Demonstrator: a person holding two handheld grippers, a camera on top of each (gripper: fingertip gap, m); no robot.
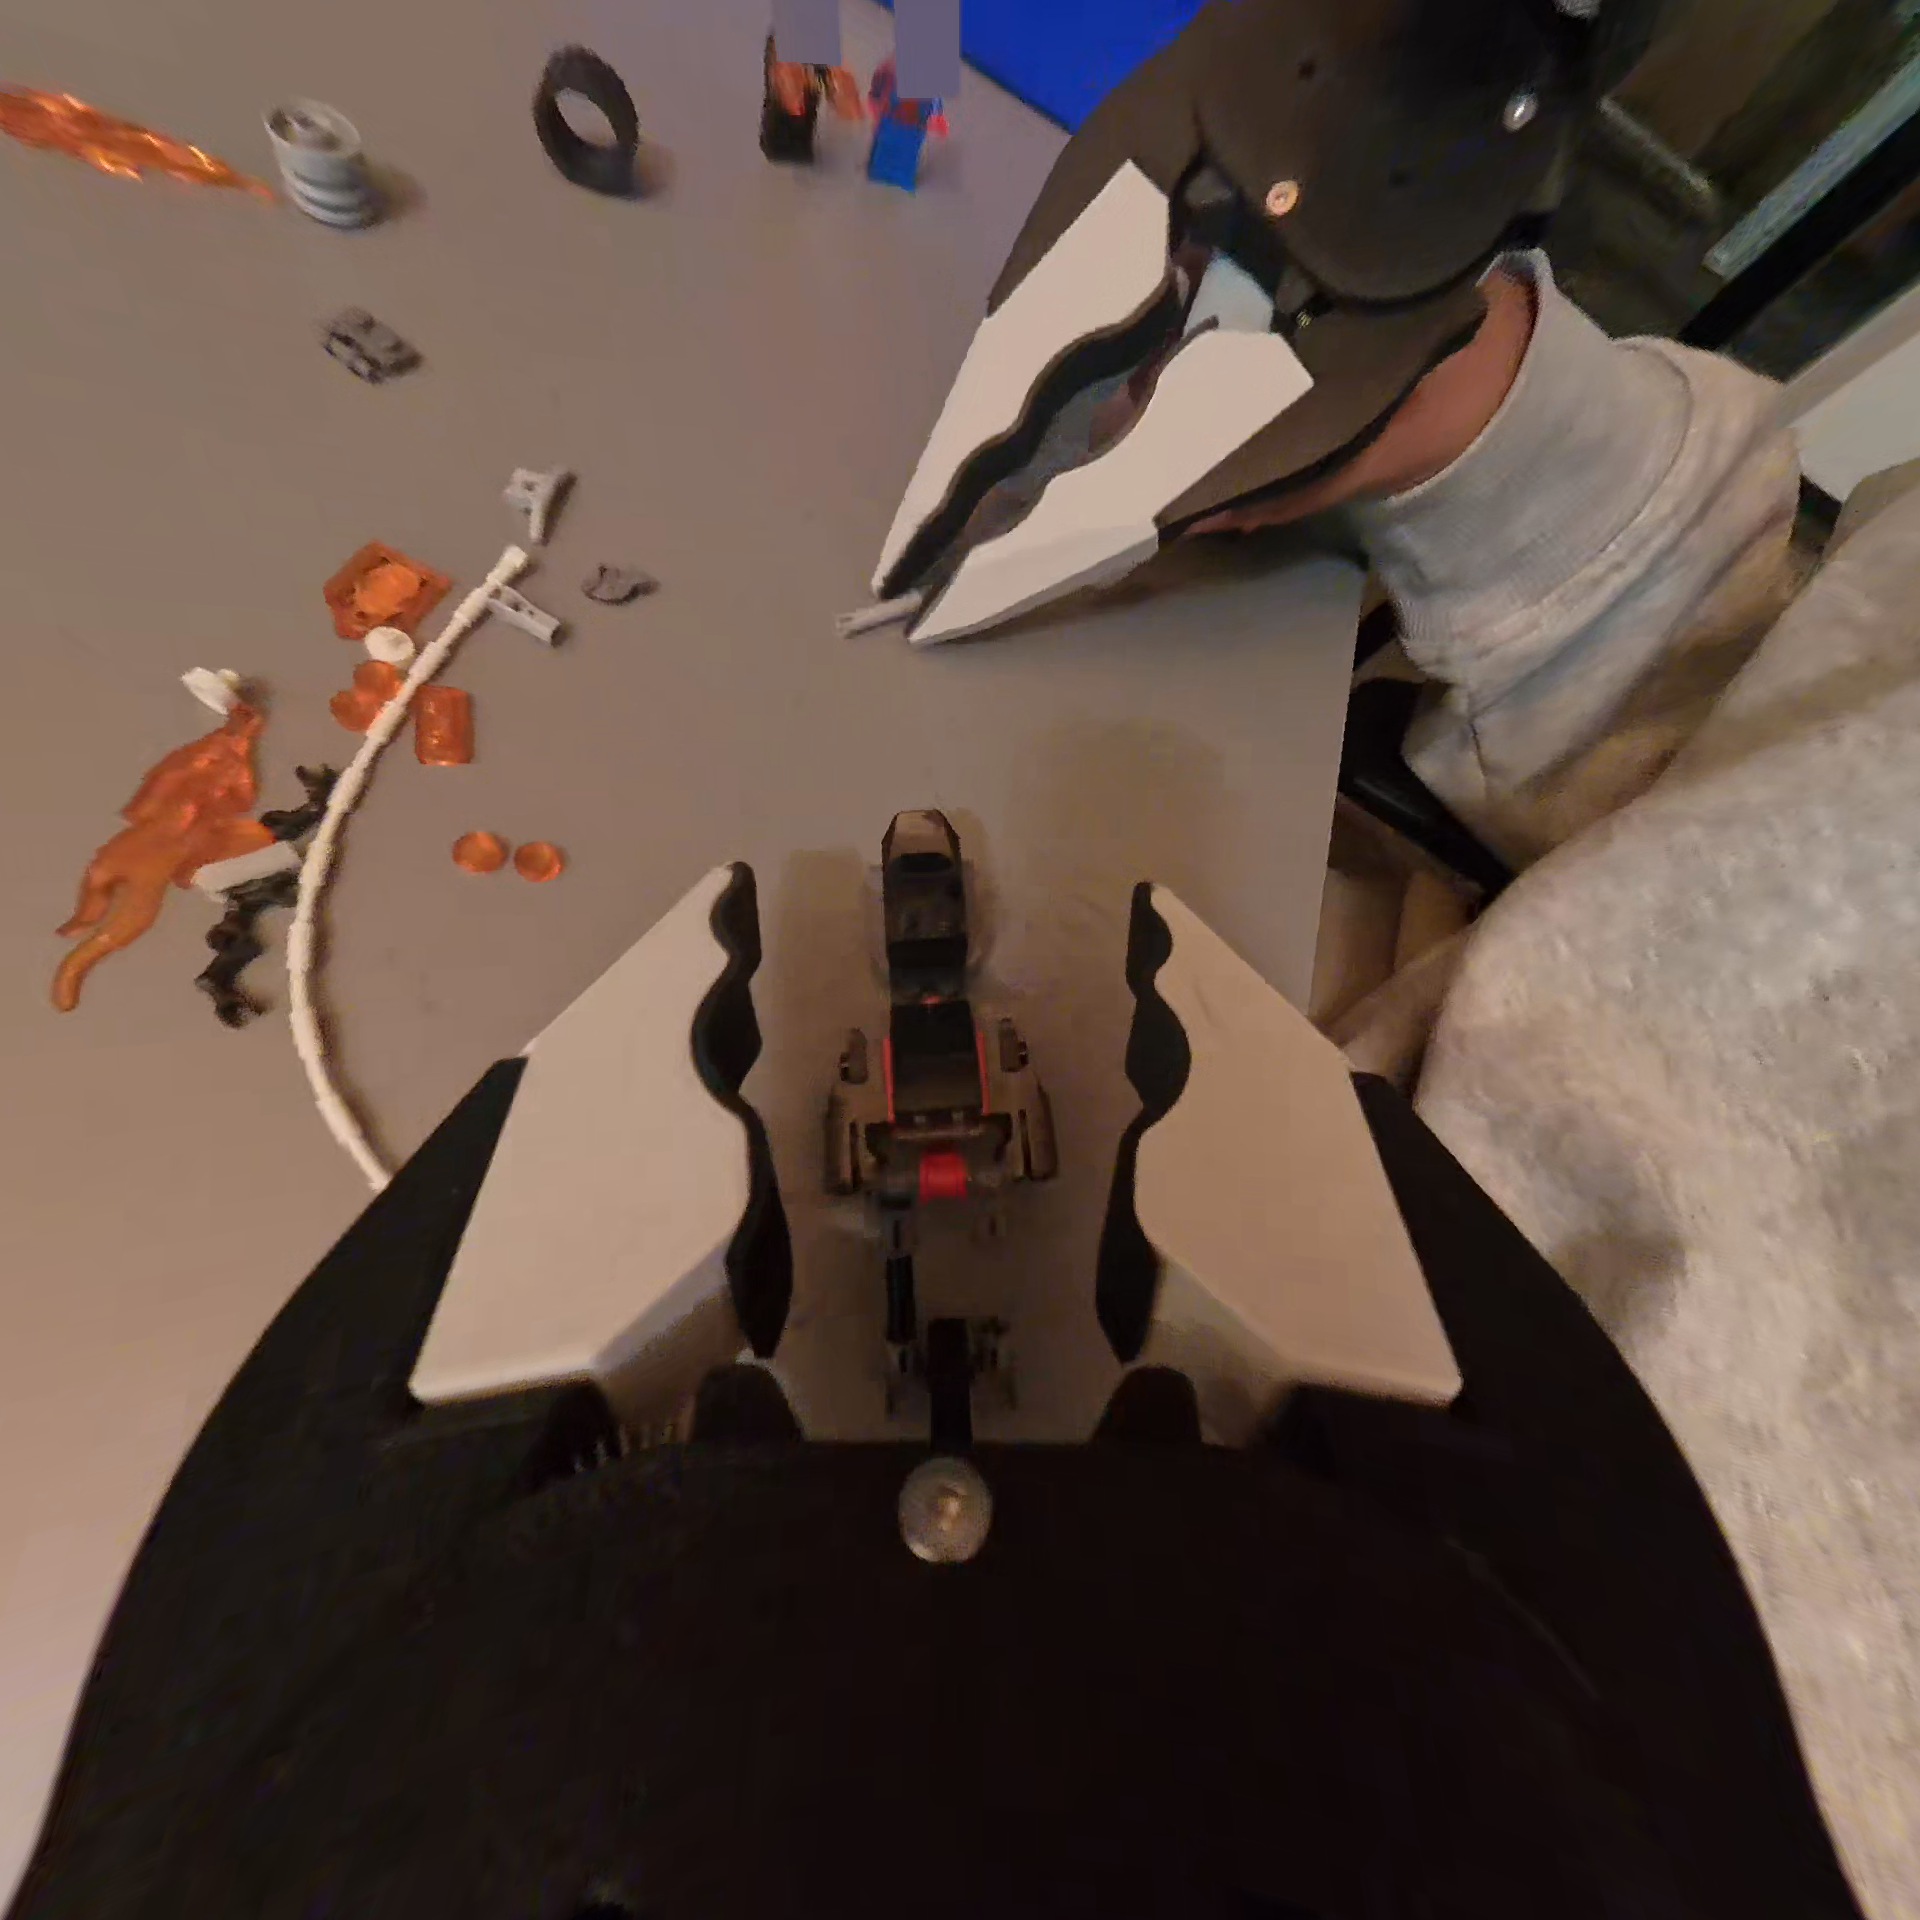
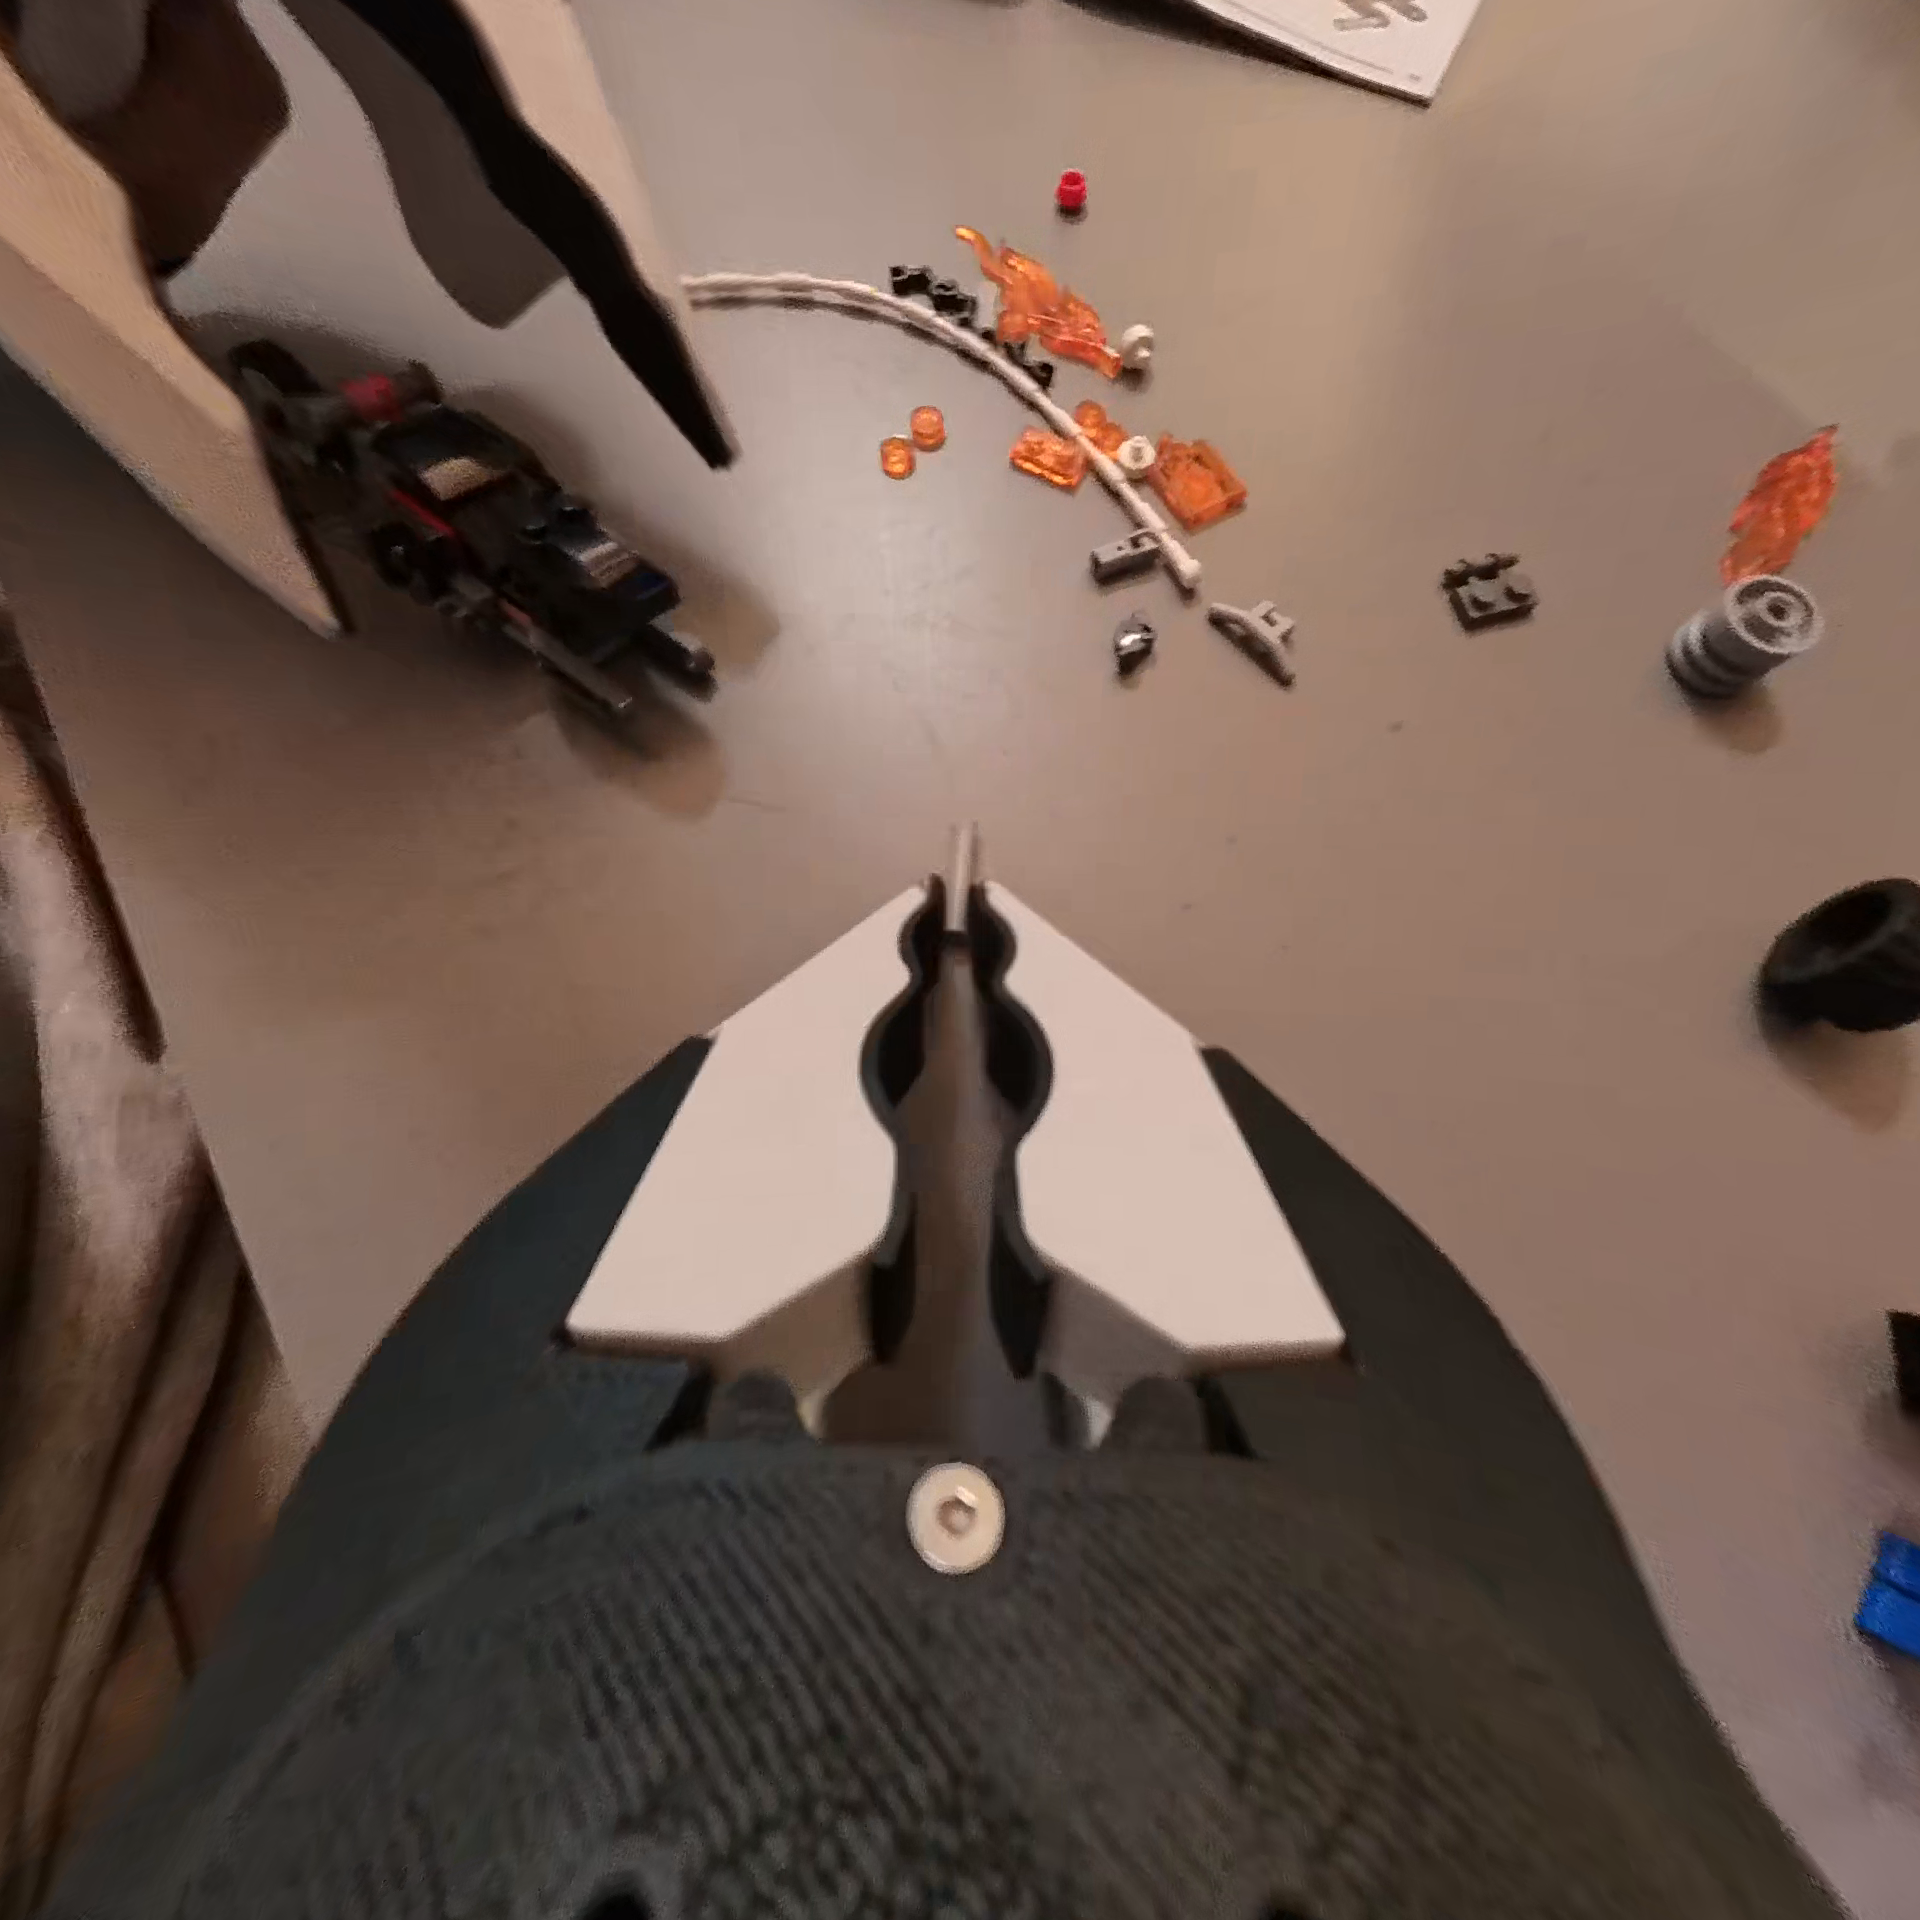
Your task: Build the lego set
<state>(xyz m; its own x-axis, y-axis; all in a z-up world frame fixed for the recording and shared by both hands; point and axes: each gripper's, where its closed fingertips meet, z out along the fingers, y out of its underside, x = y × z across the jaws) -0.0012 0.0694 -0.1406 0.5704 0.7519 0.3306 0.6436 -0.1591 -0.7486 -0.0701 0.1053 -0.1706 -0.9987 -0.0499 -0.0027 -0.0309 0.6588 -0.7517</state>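
Between the spread jaws of the left tongs point(image 1: 940, 883) lies the partly built lego vehicle point(image 1: 935, 1070), black and grey with red details, flat on the grey bench point(image 1: 727, 416) near its right edge; neither jaw touches it, so these tongs are released. Its near end runs under the tongs' body and is hidden.

Farther off and to the right, the right tongs point(image 2: 961, 894) are clenched on one thin grey rod point(image 2: 964, 857), whose tip pokes out just beyond the fingertips and rests close to the bench.

To the left of both tongs the loose parts are scattered: one long white flexible tube point(image 1: 353, 810) curving through the pile, two small round orange studs point(image 1: 507, 858) side by side, several more clear orange pieces point(image 1: 387, 592) whose count is hard to fix, one large orange flame piece point(image 1: 171, 831), and black wavy bits point(image 1: 244, 935) partly covered by it. A second flame piece point(image 1: 114, 140) lies at the far left, cut by the frame. Beside it stands one grey wheel hub point(image 1: 322, 161), then one black tyre point(image 1: 585, 120) on its edge. Two small figures point(image 1: 852, 114) at the far edge are partly masked and blurred. One tiny red stud point(image 2: 1070, 192) shows only from the right wrist. A paper booklet point(image 2: 1340, 31) is cut off at the top of that view.
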